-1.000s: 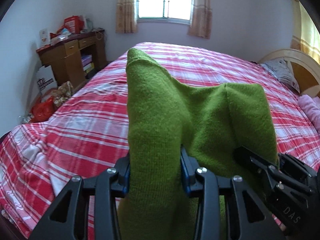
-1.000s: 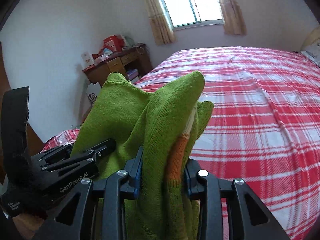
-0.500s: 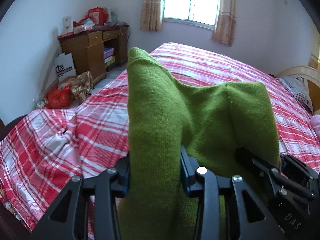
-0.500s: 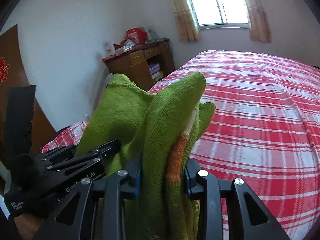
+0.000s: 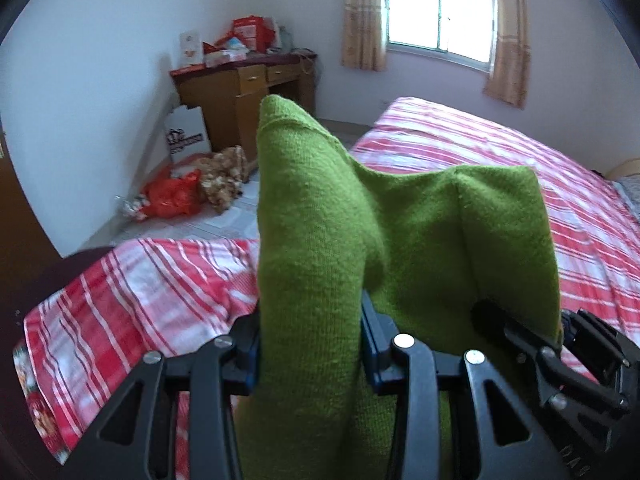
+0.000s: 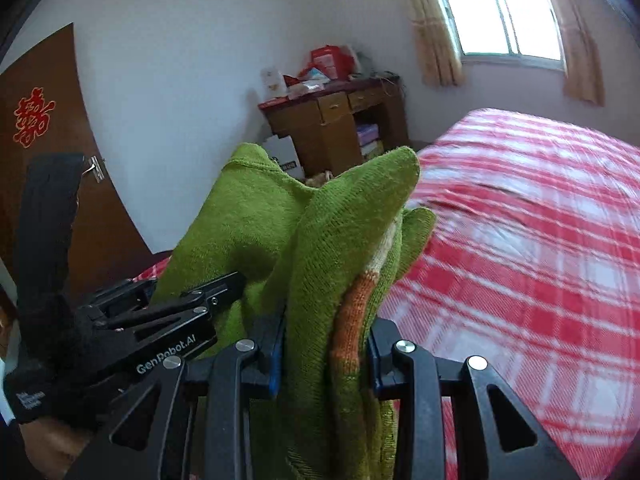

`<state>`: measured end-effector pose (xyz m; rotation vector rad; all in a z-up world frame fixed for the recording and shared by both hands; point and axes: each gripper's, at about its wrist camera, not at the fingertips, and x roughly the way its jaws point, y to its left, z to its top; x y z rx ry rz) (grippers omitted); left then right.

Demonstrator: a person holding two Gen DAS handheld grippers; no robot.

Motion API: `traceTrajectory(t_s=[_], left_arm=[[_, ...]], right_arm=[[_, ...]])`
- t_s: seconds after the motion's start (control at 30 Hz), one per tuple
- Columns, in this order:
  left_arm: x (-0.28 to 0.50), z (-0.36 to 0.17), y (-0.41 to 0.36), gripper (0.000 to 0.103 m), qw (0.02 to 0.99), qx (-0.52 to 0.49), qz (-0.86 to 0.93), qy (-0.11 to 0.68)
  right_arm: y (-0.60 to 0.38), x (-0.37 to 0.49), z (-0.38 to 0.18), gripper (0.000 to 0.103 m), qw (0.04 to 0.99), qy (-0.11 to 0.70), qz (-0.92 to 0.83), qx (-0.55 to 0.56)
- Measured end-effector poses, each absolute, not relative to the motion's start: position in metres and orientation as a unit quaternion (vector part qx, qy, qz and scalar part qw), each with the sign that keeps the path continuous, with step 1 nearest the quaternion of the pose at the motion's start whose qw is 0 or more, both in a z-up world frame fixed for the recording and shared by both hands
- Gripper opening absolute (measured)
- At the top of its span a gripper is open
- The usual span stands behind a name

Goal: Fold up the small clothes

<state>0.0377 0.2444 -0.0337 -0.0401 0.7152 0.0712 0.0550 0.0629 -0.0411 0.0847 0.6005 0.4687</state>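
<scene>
— Where's the garment?

— Off the bed (image 5: 460,148). My left gripper (image 5: 310,354) and right gripper (image 6: 326,354) each clamp a bunched corner of the green knit sweater (image 5: 400,240).

— How will it handle?

— I judge it soft, light, stretchy; corners are the place to hold. The bedspread offers wide room; its near edge is close.

We see a moss-green knitted garment (image 5: 320,264), plain in the left wrist view; in the right wrist view it carries an orange and cream band. The red-and-white plaid bedsheet (image 5: 520,152) spreads under it. Our two grippers are black with blue pads. A brown wooden desk (image 6: 340,124) bears red boxes, beige curtains (image 5: 362,16) flank the window, and a red paper emblem (image 6: 34,117) marks the brown door.
</scene>
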Motion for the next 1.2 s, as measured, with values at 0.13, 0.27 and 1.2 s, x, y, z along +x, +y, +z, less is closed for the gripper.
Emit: traceTrajectory(t_s=[0.13,0.27,1.2], left_arm=[[0.07,-0.053,0.244,0.04,0.934,-0.011,0.052,0.353],[0.094,-0.08,0.24,0.04,0.925,0.003,0.074,0.374],[0.019,-0.073,0.317,0.077,0.9,-0.192,0.015,0.392]], right_arm=[[0.082,0.086,-0.06,0.032,0.939,0.27,0.214,-0.002],[0.085,0.124,-0.089,0.031,0.938,0.285,0.194,-0.036],[0.016,0.05,-0.076,0.062,0.92,0.322,0.217,0.052]])
